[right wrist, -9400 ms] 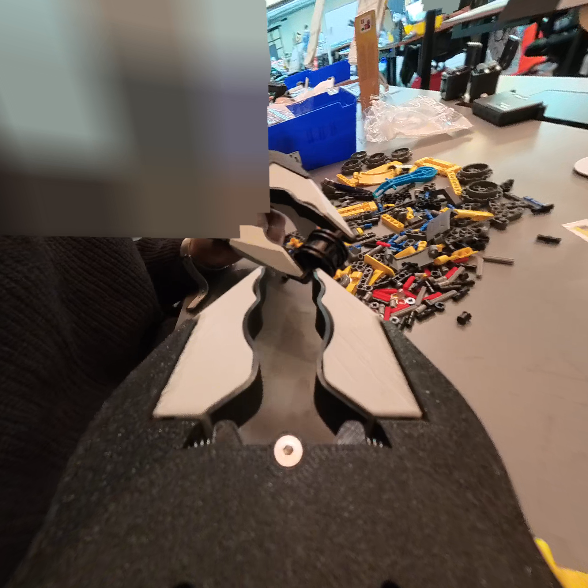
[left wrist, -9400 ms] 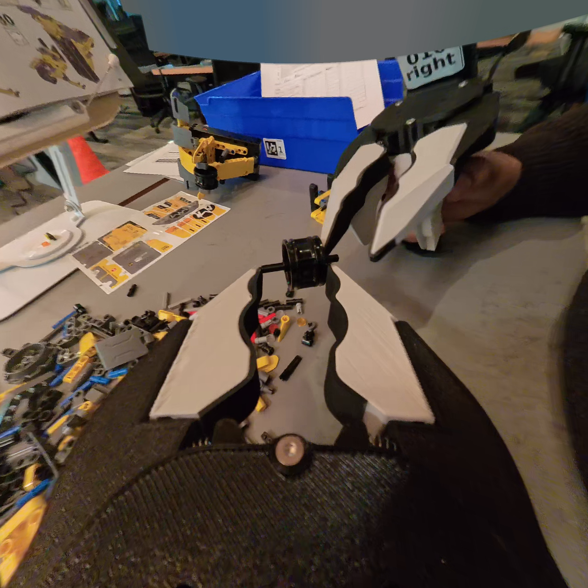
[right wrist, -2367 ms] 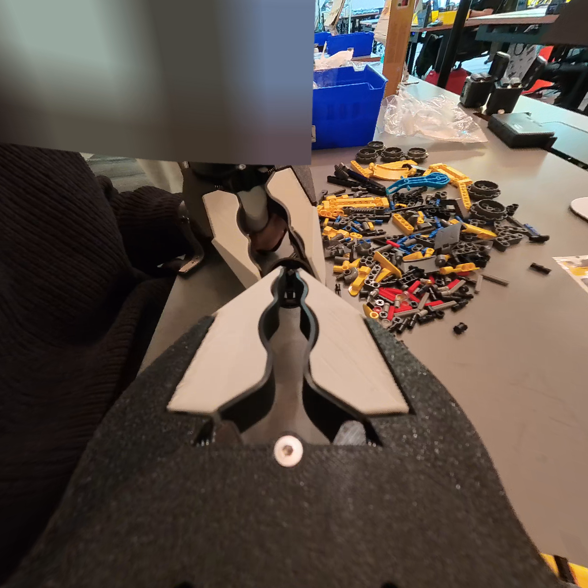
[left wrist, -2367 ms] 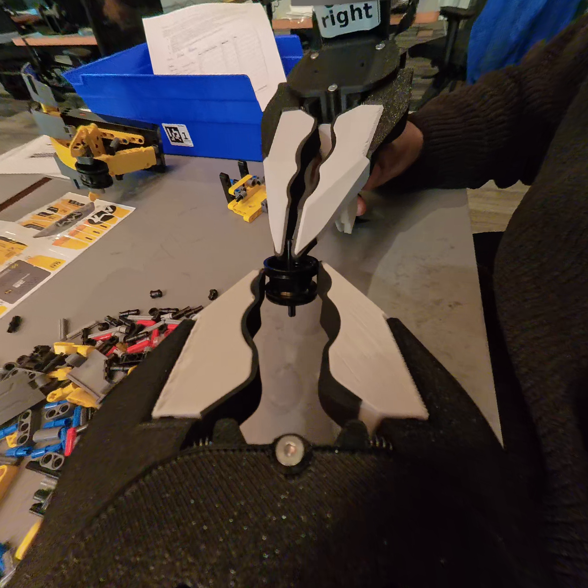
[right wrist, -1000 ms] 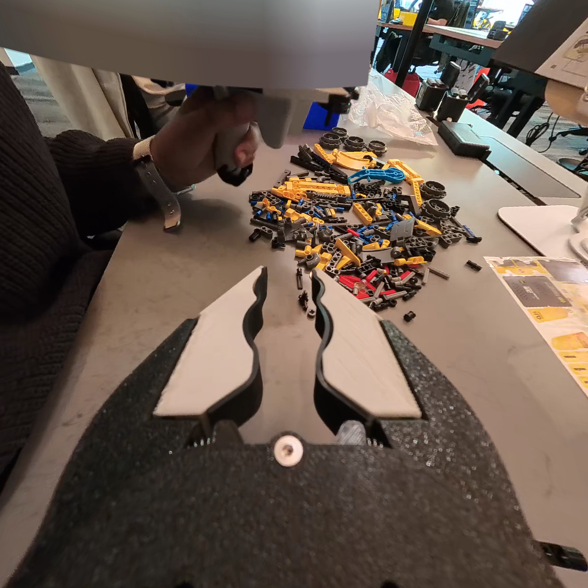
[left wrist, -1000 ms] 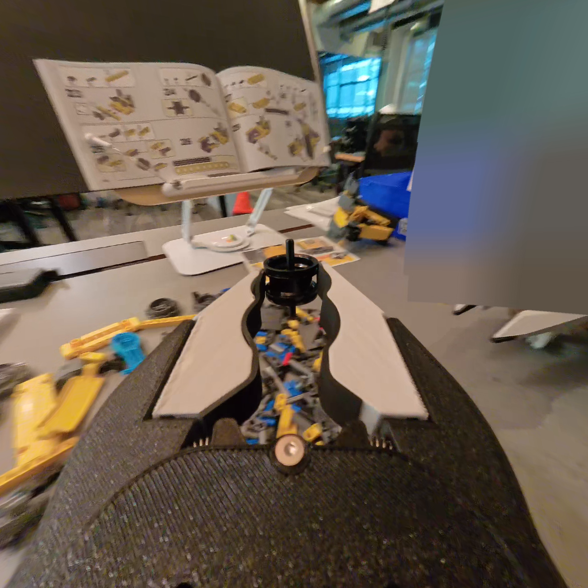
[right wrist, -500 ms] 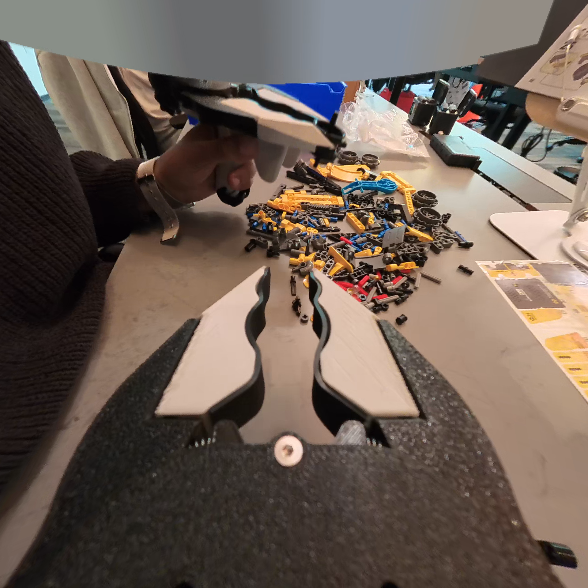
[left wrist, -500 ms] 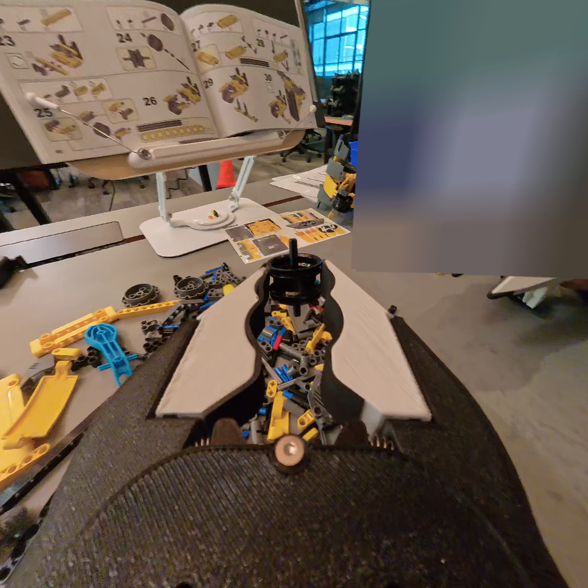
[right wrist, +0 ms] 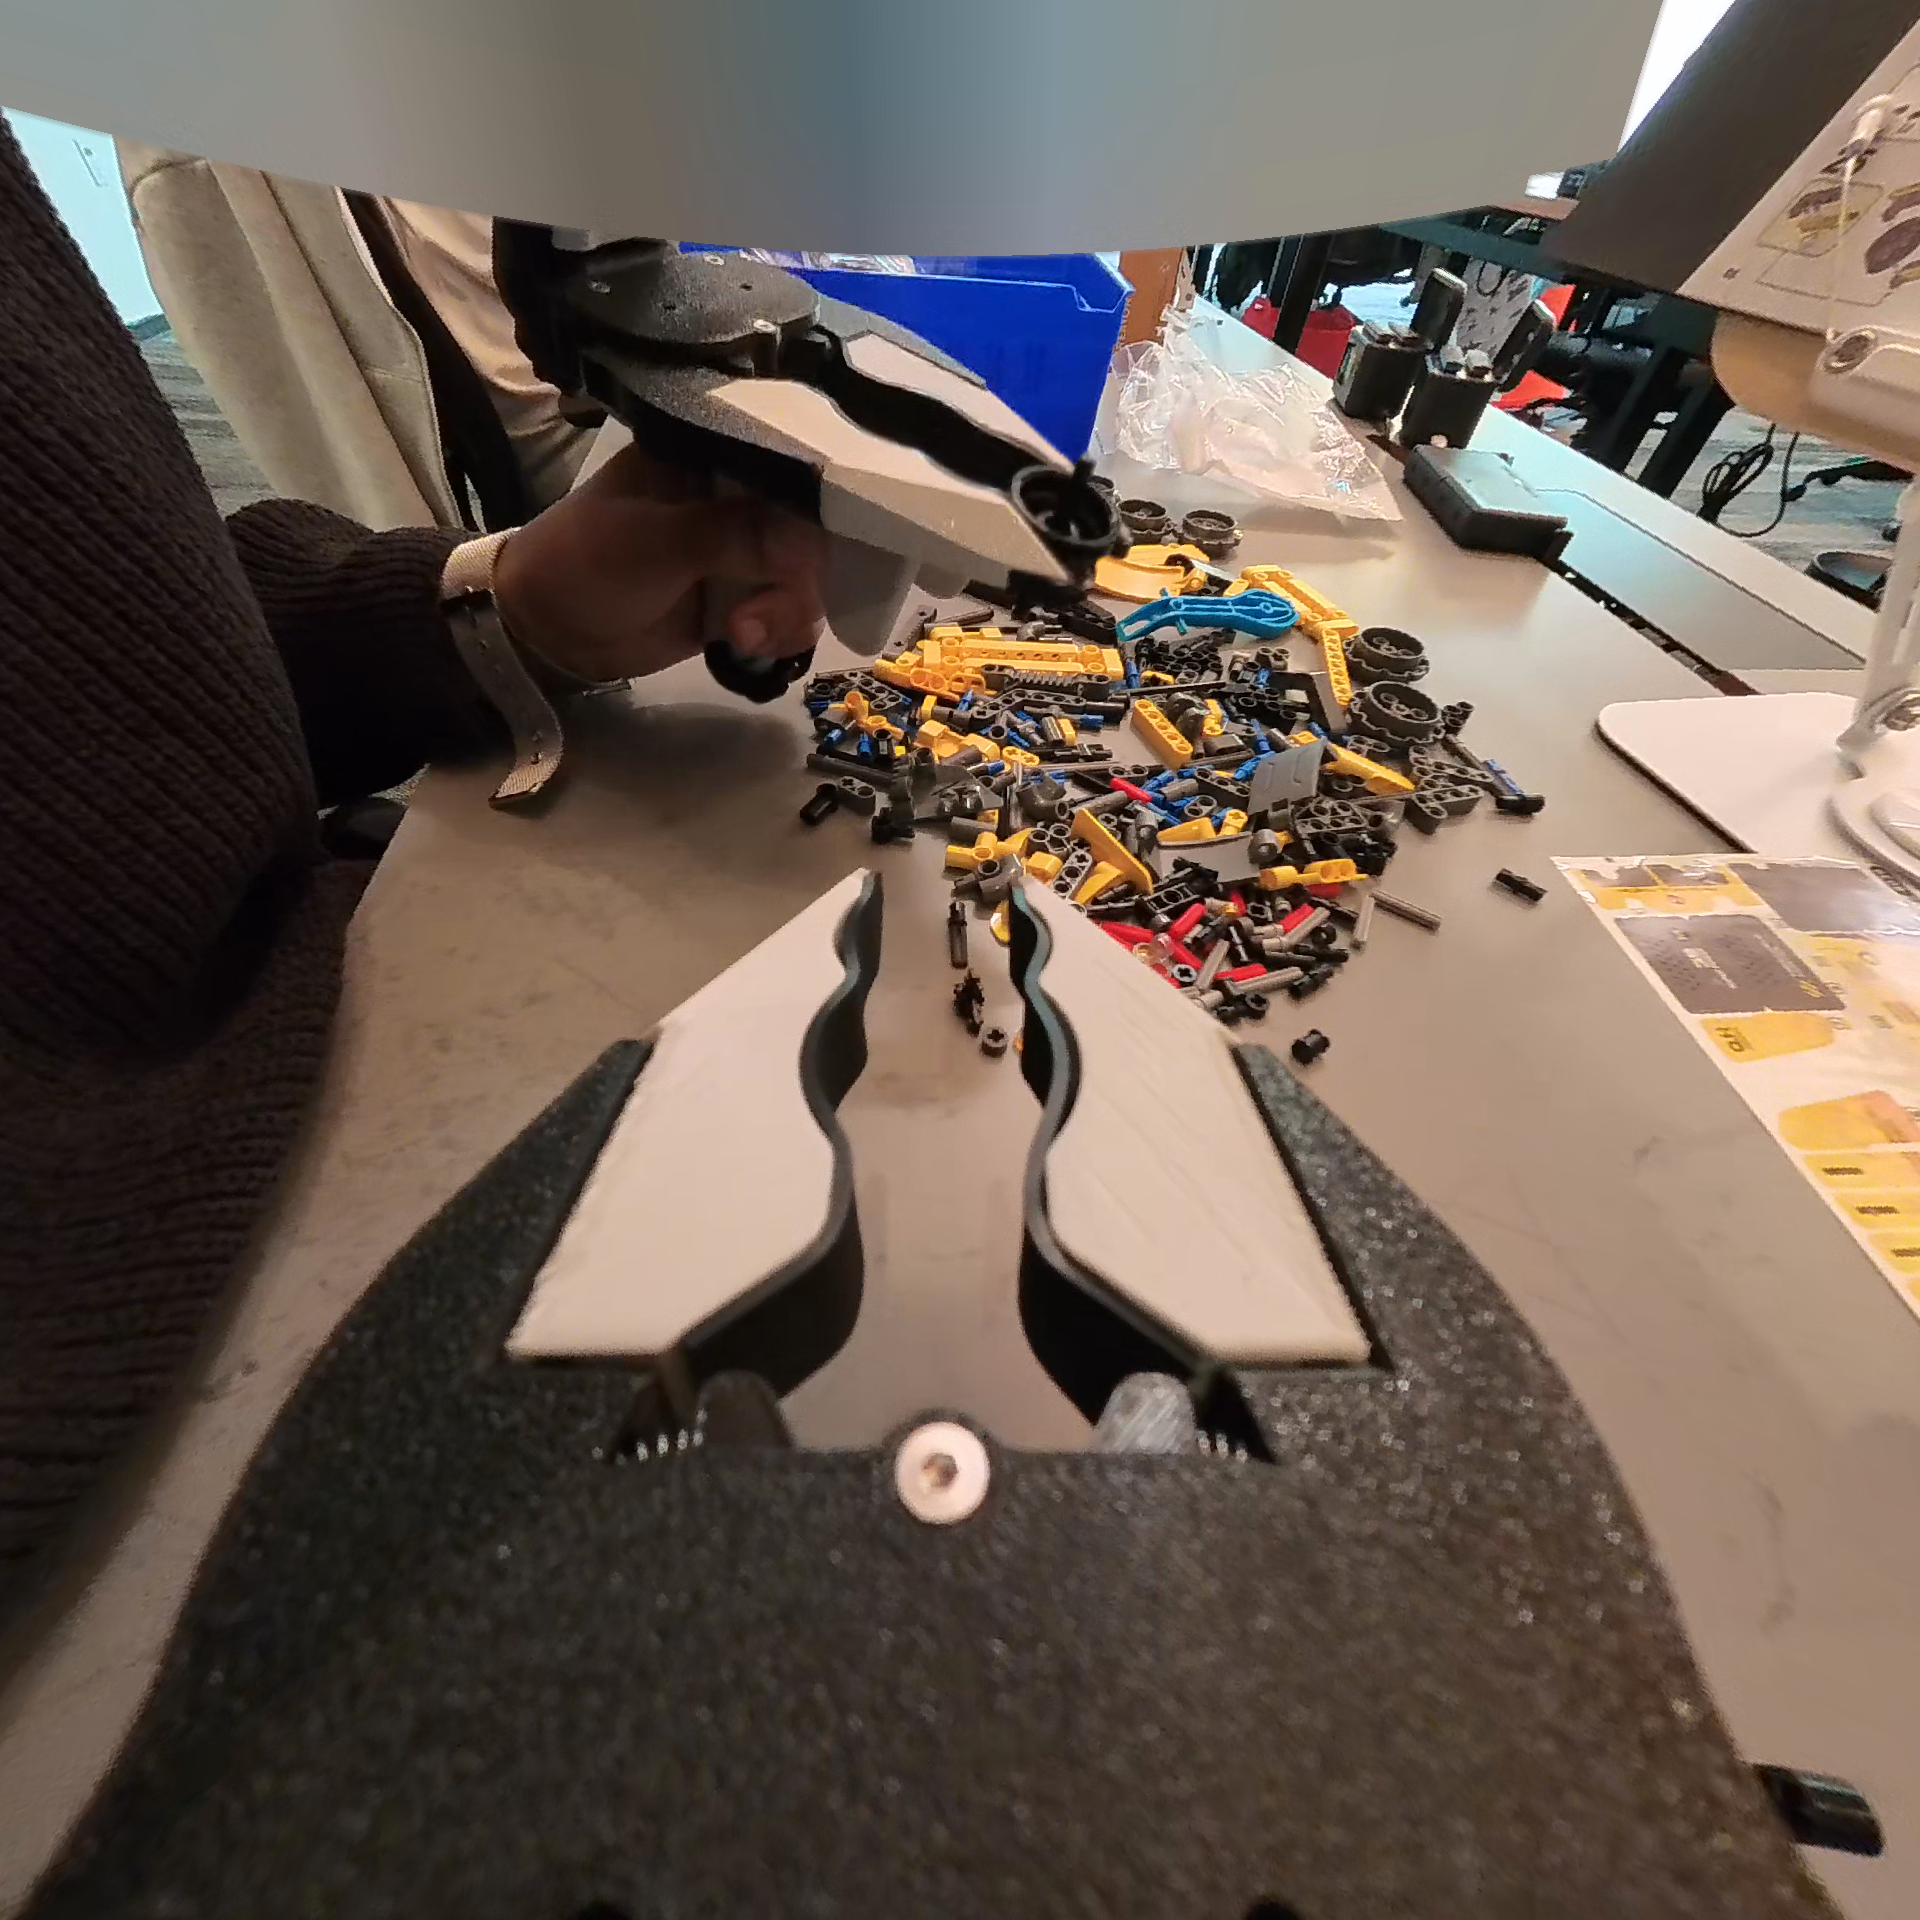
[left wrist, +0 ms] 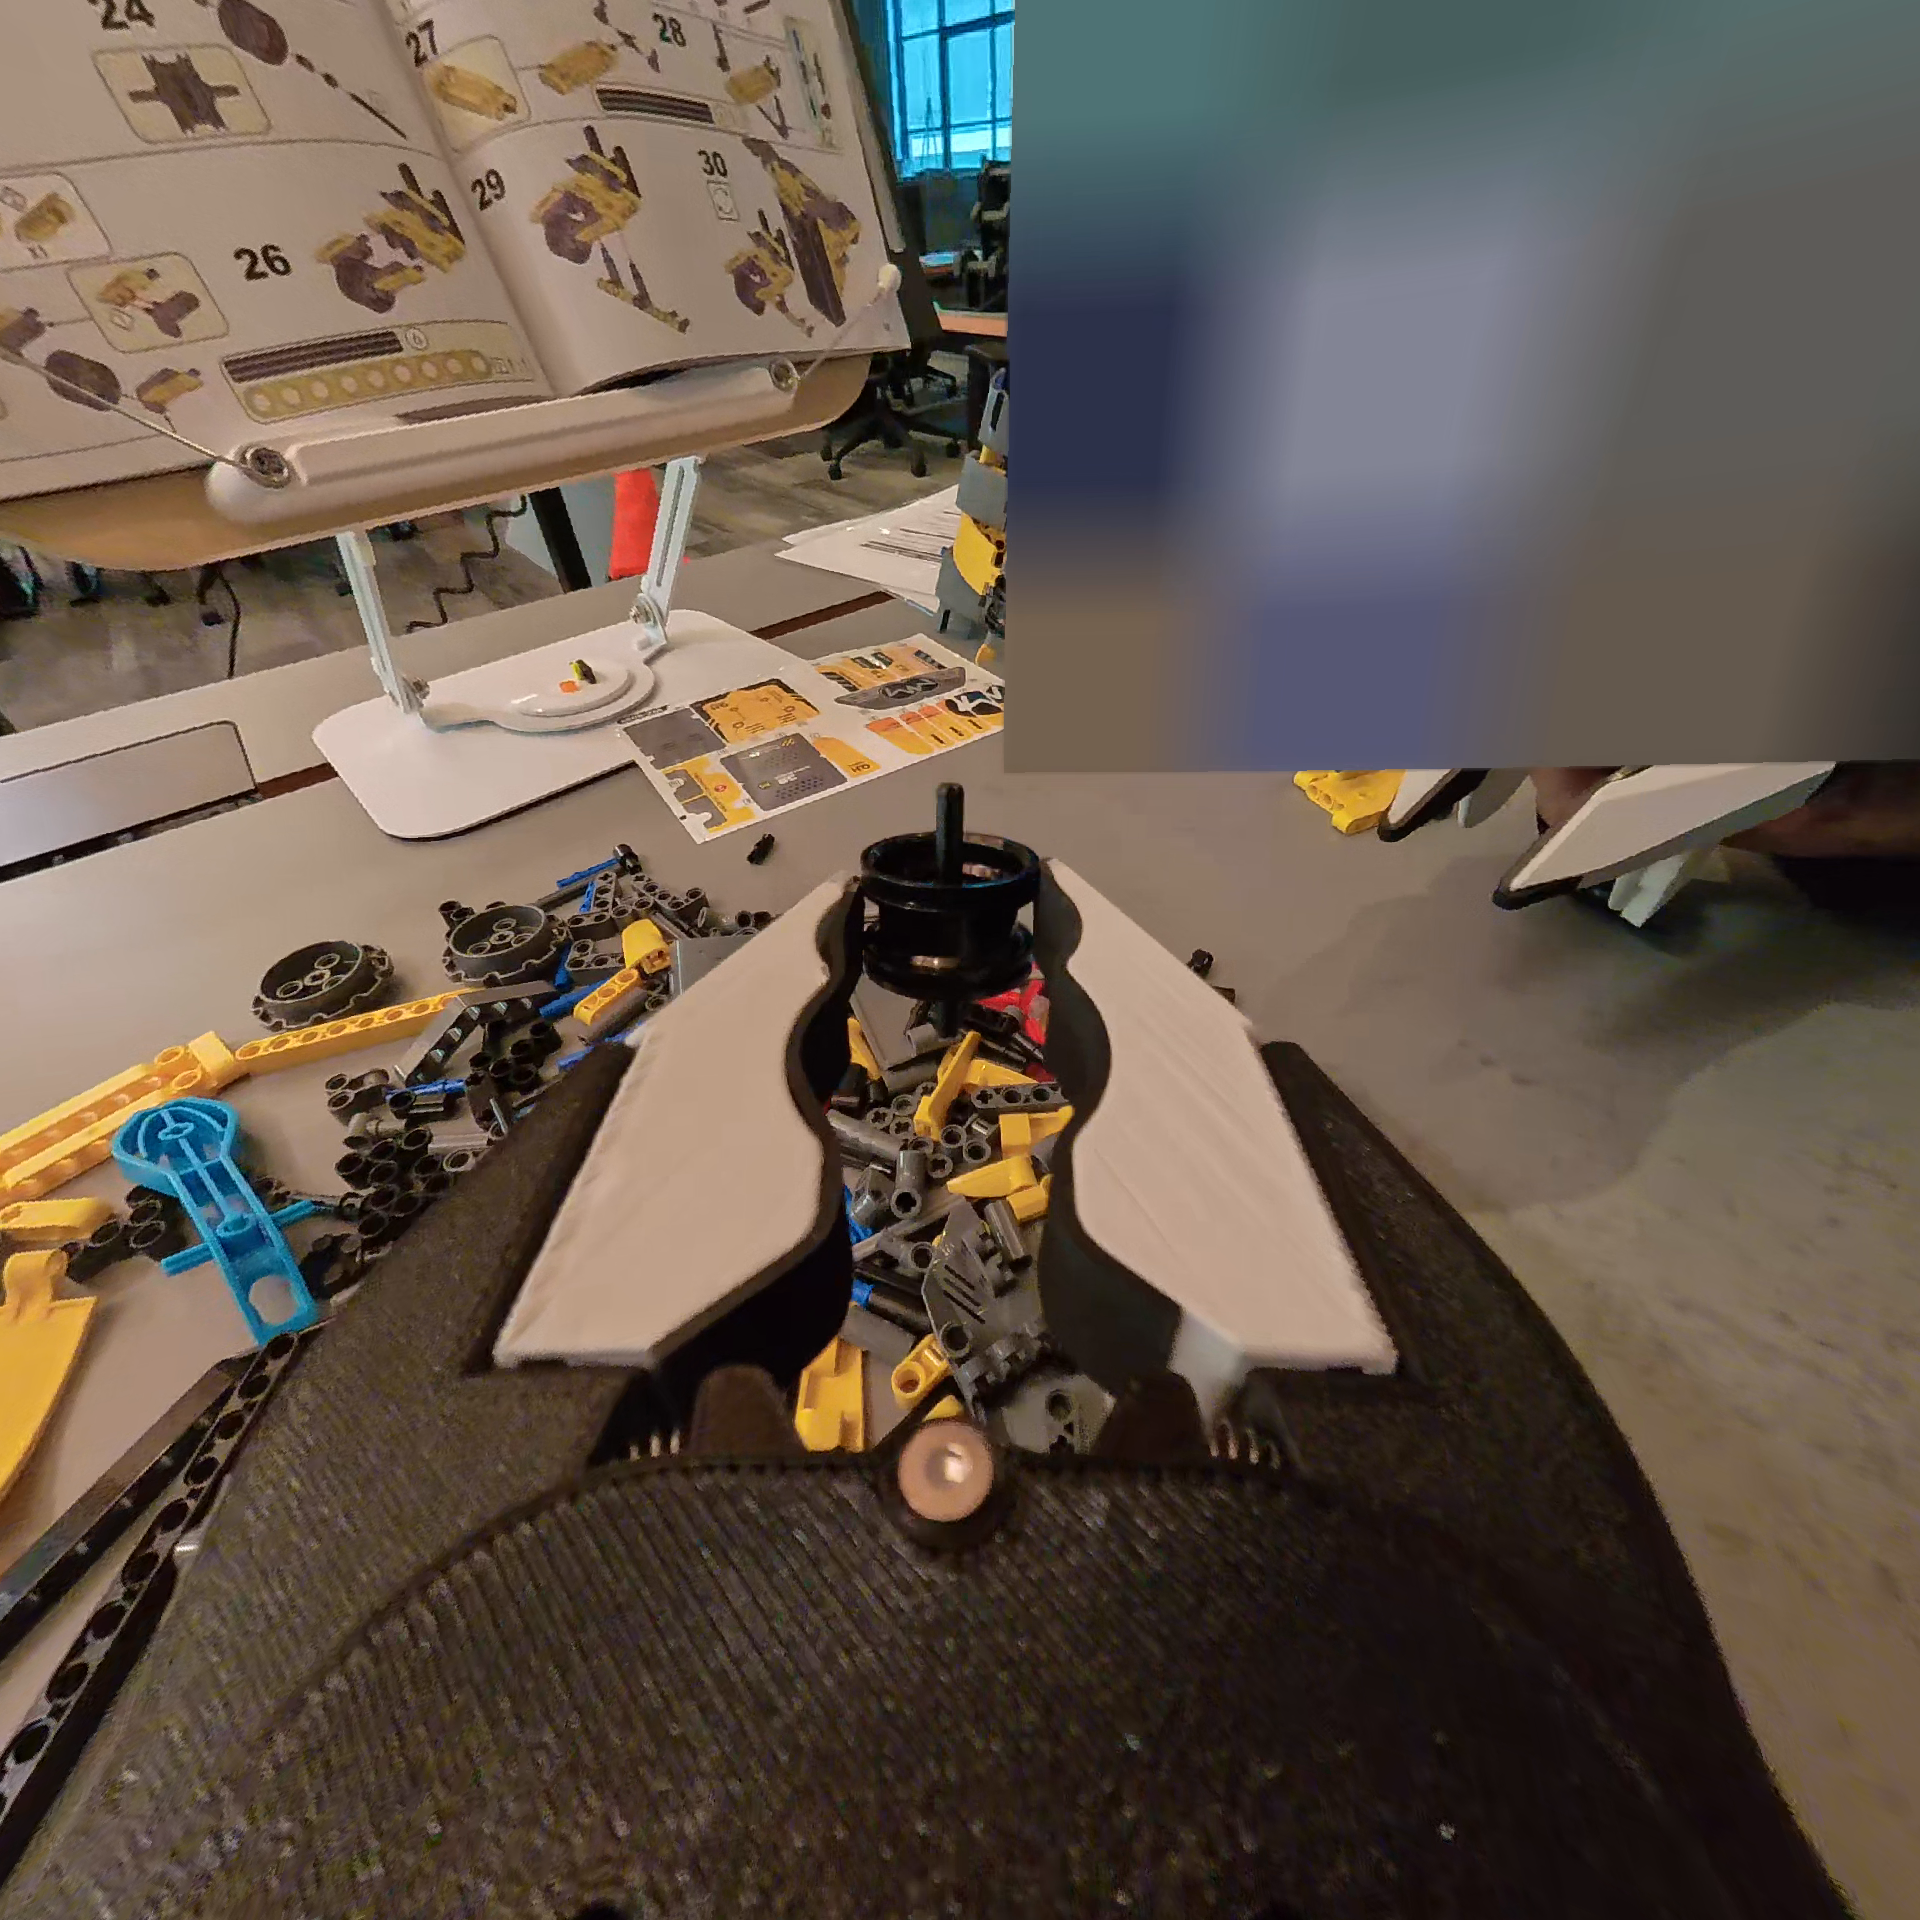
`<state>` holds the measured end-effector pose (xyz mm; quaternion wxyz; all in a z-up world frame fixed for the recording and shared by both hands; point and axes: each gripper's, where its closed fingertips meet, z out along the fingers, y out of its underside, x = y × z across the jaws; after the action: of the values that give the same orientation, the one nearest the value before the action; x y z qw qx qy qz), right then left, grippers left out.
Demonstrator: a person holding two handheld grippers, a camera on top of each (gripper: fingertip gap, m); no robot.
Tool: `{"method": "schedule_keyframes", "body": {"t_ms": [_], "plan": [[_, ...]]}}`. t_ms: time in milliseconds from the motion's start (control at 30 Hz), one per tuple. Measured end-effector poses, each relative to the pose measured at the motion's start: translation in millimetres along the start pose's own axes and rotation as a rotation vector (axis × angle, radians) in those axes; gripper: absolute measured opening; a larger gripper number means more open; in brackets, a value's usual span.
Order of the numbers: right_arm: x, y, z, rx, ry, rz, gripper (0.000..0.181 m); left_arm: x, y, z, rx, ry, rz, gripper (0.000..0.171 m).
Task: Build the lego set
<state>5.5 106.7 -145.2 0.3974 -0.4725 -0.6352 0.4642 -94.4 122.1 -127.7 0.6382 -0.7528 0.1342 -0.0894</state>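
My left gripper (left wrist: pixel 948 914) is shut on a black wheel hub (left wrist: pixel 948 902) with a black axle (left wrist: pixel 948 810) standing up through it. It holds the hub above a pile of yellow, black, grey, blue and red building pieces (left wrist: pixel 935 1122) on the grey table. The right wrist view shows the same gripper (right wrist: pixel 1049 530) with the hub (right wrist: pixel 1065 509) over the far side of the pile (right wrist: pixel 1164 769). My right gripper (right wrist: pixel 943 904) is open and empty, low over the table at the pile's near edge. Its fingers (left wrist: pixel 1621 831) show at the right of the left wrist view.
An open instruction booklet (left wrist: pixel 416 208) rests on a white stand (left wrist: pixel 520 717) behind the pile. A sticker sheet (left wrist: pixel 810 738) lies beside the stand's base. A blue bin (right wrist: pixel 997 312), a clear plastic bag (right wrist: pixel 1236 436) and black boxes (right wrist: pixel 1486 509) sit farther back. A person's sleeve (right wrist: pixel 135 727) fills the left. One gripper's finger ends stand about 11 centimetres off the other's.
The right gripper let go of the axle, opened and drew back to the pile's near edge. The left gripper swung left with the hub and axle and came down over the pile.
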Motion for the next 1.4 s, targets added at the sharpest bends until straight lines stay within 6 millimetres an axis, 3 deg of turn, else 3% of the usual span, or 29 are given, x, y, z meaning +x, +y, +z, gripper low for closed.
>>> {"method": "schedule_keyframes", "body": {"t_ms": [200, 433, 1400], "plan": [[3.0, 2.0, 0.4, -0.013, 0.019, -0.008, 0.024, -9.8, -0.8, 2.6, 0.013, -0.047, -0.064, 0.028], [1.5, 1.9, 0.2, -0.012, 0.013, -0.014, 0.024, -14.5, -7.6, 1.5, 0.063, -0.138, 0.028, 0.027], [4.8, 5.1, 1.5, -0.031, 0.01, 0.015, 0.028, -12.0, -7.3, 0.5, 0.072, -0.058, -0.058, 0.029]]}}
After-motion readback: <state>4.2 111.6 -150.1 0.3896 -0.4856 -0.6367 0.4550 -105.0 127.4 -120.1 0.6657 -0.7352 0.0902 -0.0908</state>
